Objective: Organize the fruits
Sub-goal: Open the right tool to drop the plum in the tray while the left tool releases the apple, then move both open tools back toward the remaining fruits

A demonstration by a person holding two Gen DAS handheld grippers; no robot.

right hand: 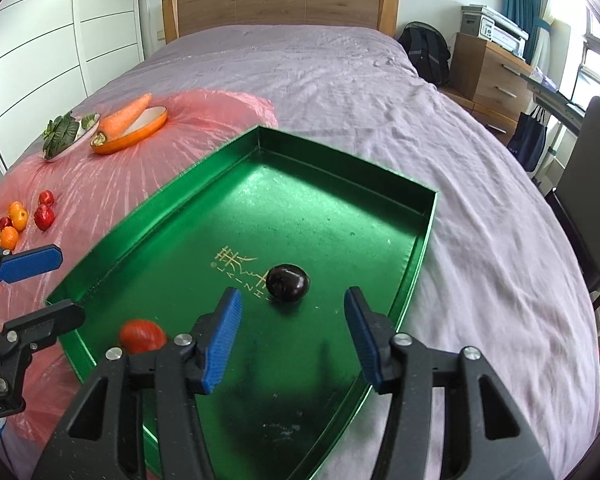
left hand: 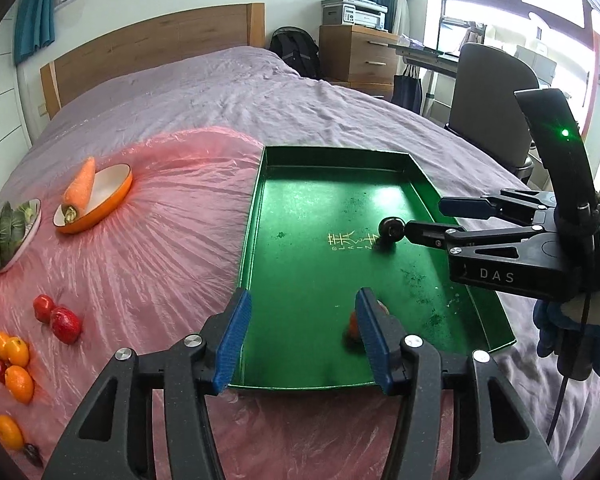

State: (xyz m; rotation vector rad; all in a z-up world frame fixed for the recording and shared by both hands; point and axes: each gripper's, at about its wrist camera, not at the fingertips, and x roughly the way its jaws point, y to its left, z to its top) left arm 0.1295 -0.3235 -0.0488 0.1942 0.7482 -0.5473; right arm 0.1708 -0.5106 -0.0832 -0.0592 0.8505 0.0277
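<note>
Release step: dark fruit point(right hand: 288, 282) and red fruit point(right hand: 142, 336) lie in green tray point(right hand: 236, 152), both tongs spread, empty; next, fetch loose fruits point(left hand: 18, 364) from bed.

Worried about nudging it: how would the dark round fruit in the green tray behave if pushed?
The dark fruit looks round and glossy, so it would probably roll and may slip. The green tray has raised walls that would likely stop it.

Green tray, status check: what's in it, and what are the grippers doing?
Both grippers open, empty. Tray holds dark fruit and red fruit. Nothing in the way.
</note>
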